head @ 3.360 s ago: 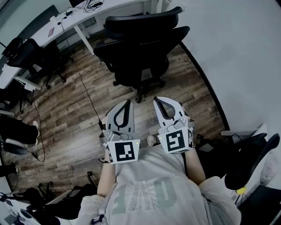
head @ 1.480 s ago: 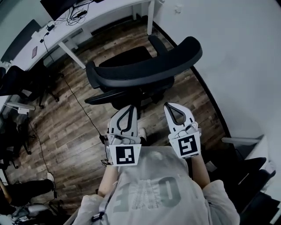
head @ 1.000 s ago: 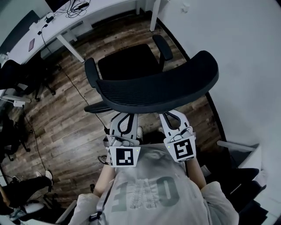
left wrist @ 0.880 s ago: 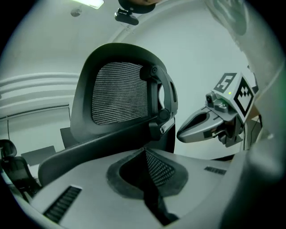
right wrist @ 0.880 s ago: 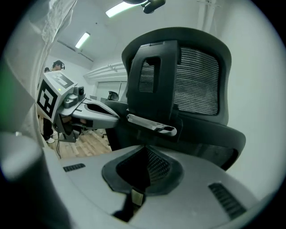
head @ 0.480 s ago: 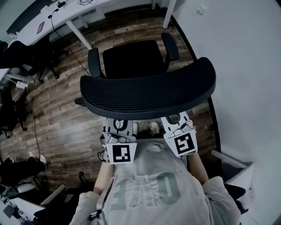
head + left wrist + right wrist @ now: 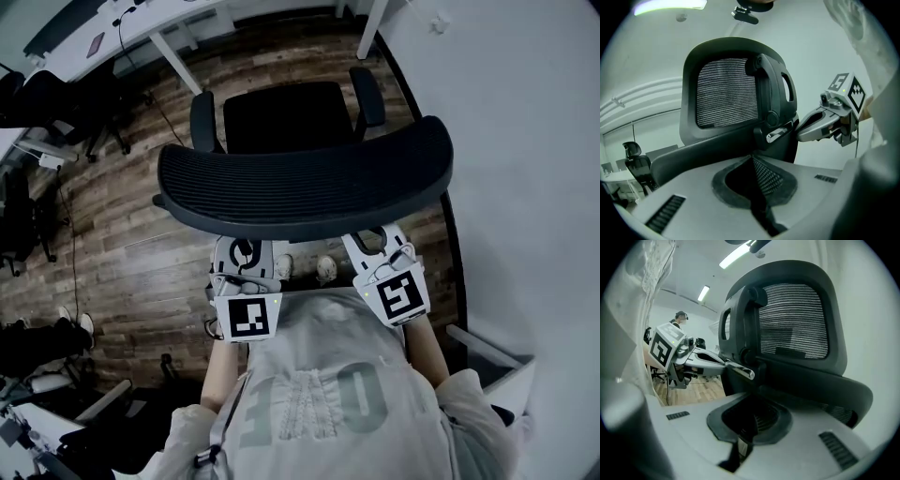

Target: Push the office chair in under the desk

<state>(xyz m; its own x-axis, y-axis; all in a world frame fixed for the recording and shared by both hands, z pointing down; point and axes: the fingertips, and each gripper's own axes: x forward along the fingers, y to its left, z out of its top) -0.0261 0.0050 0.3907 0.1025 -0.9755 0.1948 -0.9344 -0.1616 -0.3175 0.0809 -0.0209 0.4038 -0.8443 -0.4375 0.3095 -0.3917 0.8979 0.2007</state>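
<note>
Black mesh stretched over a curved plastic frame fills the middle of the head view. The black mesh-backed office chair [image 7: 300, 187] is seen on the brown wood-plank floor [image 7: 122, 234], with its padded seat and two looped armrests turned toward the white flat-topped desk [image 7: 178, 19]. Open floor is seen between chair and desk, and no part of the chair is tucked under the desktop yet.

The pale grey left gripper [image 7: 753, 158] and the matching right gripper [image 7: 753, 398] are placed side by side behind the backrest. Both pairs of jaws are closed tight together, and nothing is held between them. The tips are set right up at the dark lower band of the backrest frame, one on each side of the central spine. Whether contact is actually made cannot be told for certain.

The step in hand is judged to be the setting of both closed tips for the shove, so the task is barely begun. A level, even push from both sides is called for next. That way the chair is rolled straight rather than swivelled toward the white wall [image 7: 525, 141]. Hard, smooth plastic is offered at the frame, a firmer bearing than the springy mesh, which would be expected to give.
</note>
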